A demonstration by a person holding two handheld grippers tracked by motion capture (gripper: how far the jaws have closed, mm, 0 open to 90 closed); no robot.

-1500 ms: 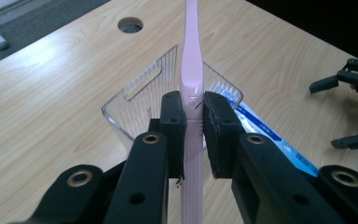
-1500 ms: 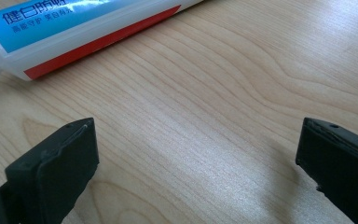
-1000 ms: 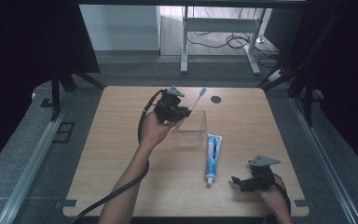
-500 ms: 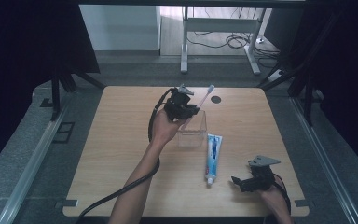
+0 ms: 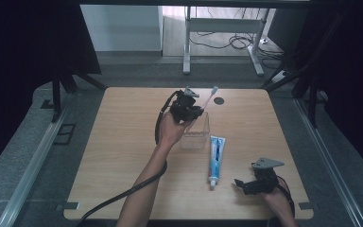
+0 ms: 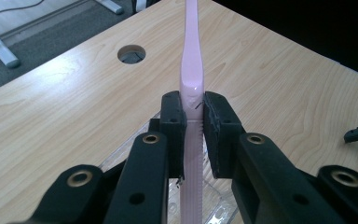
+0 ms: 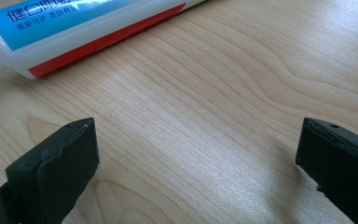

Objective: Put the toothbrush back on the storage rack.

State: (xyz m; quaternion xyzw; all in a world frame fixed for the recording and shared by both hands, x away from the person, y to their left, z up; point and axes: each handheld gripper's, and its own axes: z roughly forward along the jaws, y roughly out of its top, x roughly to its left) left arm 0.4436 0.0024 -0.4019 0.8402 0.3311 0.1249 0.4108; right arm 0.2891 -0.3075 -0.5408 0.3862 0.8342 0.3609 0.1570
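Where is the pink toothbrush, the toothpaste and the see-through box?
pink toothbrush [image 6: 191, 70]: left gripper view, on its handle.
toothpaste [image 5: 216, 153]: high view, middle of the tube.
see-through box [image 5: 197, 135]: high view, its near wall.

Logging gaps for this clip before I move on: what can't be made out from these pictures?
- Toothbrush: bristle end cut off by the top edge of the left gripper view; too small to tell in the high view.
- Clear container: its inside is hidden by the left gripper in the high view.
- Toothpaste tube: cap cut off by the right gripper view's edge.
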